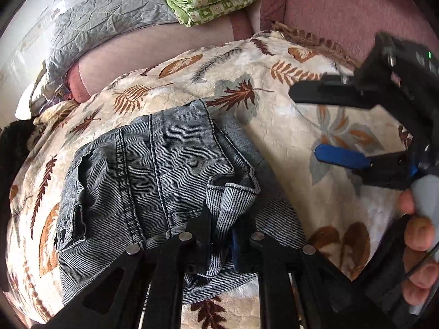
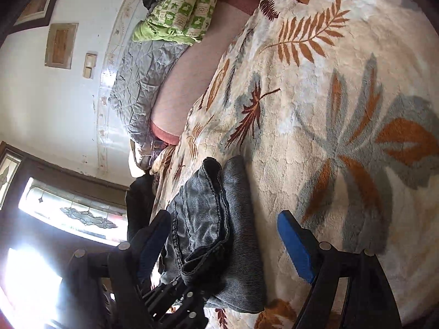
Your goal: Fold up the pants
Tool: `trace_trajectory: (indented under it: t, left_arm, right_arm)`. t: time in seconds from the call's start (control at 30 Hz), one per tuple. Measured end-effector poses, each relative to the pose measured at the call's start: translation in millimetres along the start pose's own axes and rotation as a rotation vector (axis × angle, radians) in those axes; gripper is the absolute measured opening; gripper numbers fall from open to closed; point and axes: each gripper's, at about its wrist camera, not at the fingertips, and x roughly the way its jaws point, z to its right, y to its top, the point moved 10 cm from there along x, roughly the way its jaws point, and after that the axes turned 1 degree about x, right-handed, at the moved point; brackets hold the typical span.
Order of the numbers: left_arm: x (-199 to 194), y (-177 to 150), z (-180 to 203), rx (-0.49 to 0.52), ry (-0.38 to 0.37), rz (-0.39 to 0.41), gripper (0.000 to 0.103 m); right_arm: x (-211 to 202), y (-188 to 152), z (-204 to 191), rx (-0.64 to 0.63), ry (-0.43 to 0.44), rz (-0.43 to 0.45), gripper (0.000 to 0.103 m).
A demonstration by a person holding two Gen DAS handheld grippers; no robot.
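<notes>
Left jaws clamped on pants, right jaws apart.

Your pants are faded, ribbed denim cloth with raised stitched seams. You have them on a plush, fuzzy leaf-print blanket. Your gripper arms look like matt black plastic with dull metal rivets

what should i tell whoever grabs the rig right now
Left gripper: shut on a bunched edge of the jeans.
Right gripper: open, holding nothing; the jeans' near end lies between its fingers.
Jeans: in a folded stack on the leaf-print blanket.
Done: at least one fold is in.
Left: lay the pinched edge down, let go, flatten the stack, probably fold once more if it looks too long.
</notes>
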Motion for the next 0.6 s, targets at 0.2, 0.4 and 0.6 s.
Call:
trace_trajectory:
  t: [0.2, 0.4, 0.6]
  left_arm:
    - [-41.3, 2.4, -13.5, -0.082, -0.115, 0.021, 0.017]
    - [-87.0, 1.5, -97.5, -0.246, 0.039, 0.176, 0.061]
    - [-49.1, -27.4, -177.8, -0.398, 0.186, 0.052, 0.062]
  right_arm:
    - [-4.1, -1.8, -2.9, -0.058, -0.038, 0.022, 0.083]
    - [10.2, -29.0, -58.7, -0.348, -0.142, -0.022, 0.083]
    - [42.7, -71.6, -77.9, -0.614, -0.337, -0.111, 0.083]
